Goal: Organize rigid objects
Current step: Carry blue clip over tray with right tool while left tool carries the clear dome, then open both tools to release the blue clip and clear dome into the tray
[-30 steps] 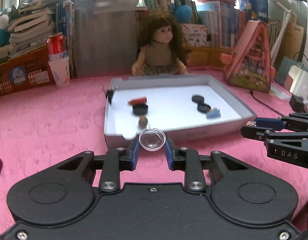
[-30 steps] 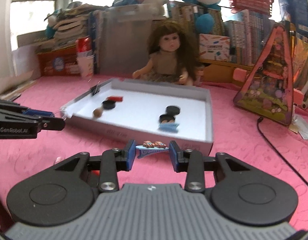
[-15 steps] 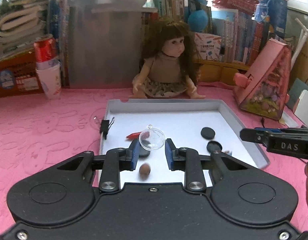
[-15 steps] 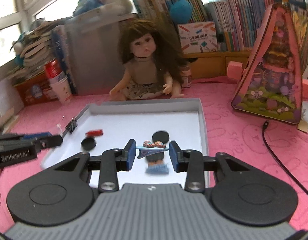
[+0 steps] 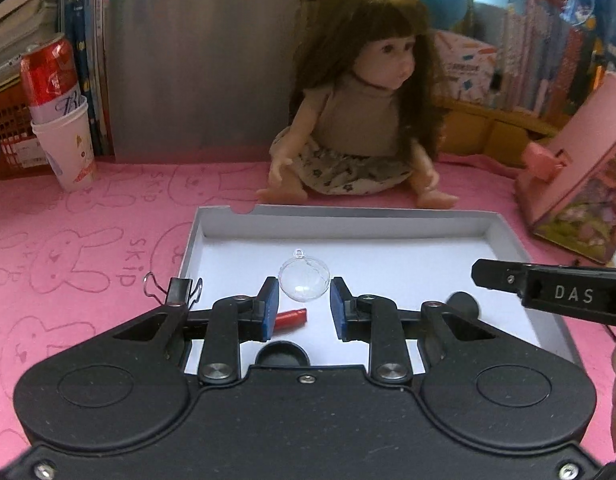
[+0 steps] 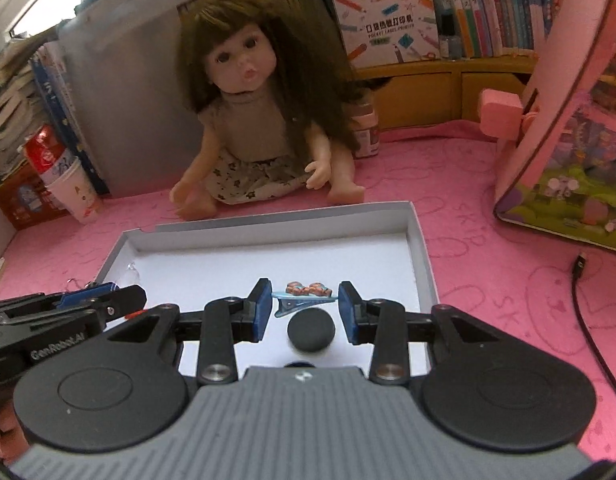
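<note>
Holding: left hand-held gripper (image 5: 304,304) pinches a clear plastic ball (image 5: 304,285) between its blue pads, above the white tray (image 5: 503,232).
Hair clip: blue hair clip (image 6: 304,298), clamped by the right hand-held gripper (image 6: 306,310), above the tray (image 6: 421,248).
Tray contents: red tube (image 5: 292,317) at 6 o'clock of the ball; black disc (image 6: 311,330) at 6 o'clock of the clip.
Tray edge: binder clip (image 5: 176,290) at 9 o'clock.
Counter: pink counter (image 5: 88,240); doll (image 5: 359,120) at 12 o'clock.

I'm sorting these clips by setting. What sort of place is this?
Probably a home, likely a child's room or play corner. A doll sits on a pink bunny-print table cover, upright rows of books stand behind it, and a pink toy house is at the right.
</note>
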